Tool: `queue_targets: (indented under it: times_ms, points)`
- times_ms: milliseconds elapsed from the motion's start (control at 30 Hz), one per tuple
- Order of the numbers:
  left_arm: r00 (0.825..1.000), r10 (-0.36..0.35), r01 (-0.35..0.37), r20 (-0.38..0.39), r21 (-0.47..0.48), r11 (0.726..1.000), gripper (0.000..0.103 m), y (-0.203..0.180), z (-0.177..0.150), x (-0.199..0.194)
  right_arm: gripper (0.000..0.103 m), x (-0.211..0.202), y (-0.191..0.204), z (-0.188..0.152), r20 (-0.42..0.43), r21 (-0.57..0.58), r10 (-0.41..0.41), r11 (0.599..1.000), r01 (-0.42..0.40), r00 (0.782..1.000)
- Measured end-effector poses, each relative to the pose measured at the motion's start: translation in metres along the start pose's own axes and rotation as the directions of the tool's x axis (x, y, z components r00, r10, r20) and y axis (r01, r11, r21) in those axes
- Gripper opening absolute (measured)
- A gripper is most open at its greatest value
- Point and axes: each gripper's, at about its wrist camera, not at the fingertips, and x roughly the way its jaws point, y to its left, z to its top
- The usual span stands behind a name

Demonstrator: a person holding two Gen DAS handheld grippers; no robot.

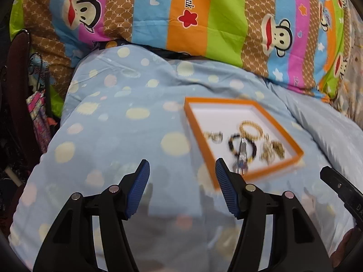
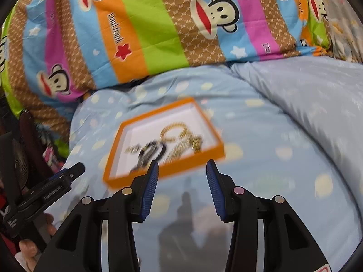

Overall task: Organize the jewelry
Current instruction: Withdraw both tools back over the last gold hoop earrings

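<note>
Jewelry (image 1: pixel 247 140) sits in orange tray (image 1: pixel 226 100) on bed; left claw (image 1: pixel 182 170) and right claw (image 2: pixel 182 170) both spread, empty.

A pale blue spotted quilt (image 1: pixel 127 117) covers the bed beneath a striped monkey-print pillow (image 1: pixel 181 15).

Left gripper (image 1: pixel 182 165), right gripper (image 2: pixel 182 166): same build, black plastic angular arms with cut-out slots, round silver rivets at the pivots, blue ribbed pads (image 1: pixel 140 188). Small white lettering on the black housing (image 2: pixel 51 191), too blurred to read.
</note>
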Motion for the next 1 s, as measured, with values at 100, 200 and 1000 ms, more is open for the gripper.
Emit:
queue_targets:
  times_ms: [100,200,1000]
  points:
    - [1.000,-0.002,0.003,-0.030,0.033,0.999,0.058,-0.001,-0.026,-0.020,0.044,-0.013,0.013,-0.028,-0.053,-0.024,0.012,1.000,-0.014,0.999]
    - [0.998,0.020,-0.017,-0.053,0.069,0.998,0.060,-0.006,-0.045,-0.034,0.044,-0.014,0.029,-0.053,-0.125,-0.055,0.007,0.998,-0.014,0.992]
    - [0.983,-0.001,-0.006,-0.182,-0.035,0.999,0.071,0.012,-0.067,-0.033,0.043,0.002,0.047,-0.064,-0.219,-0.112,-0.077,0.992,0.054,0.973]
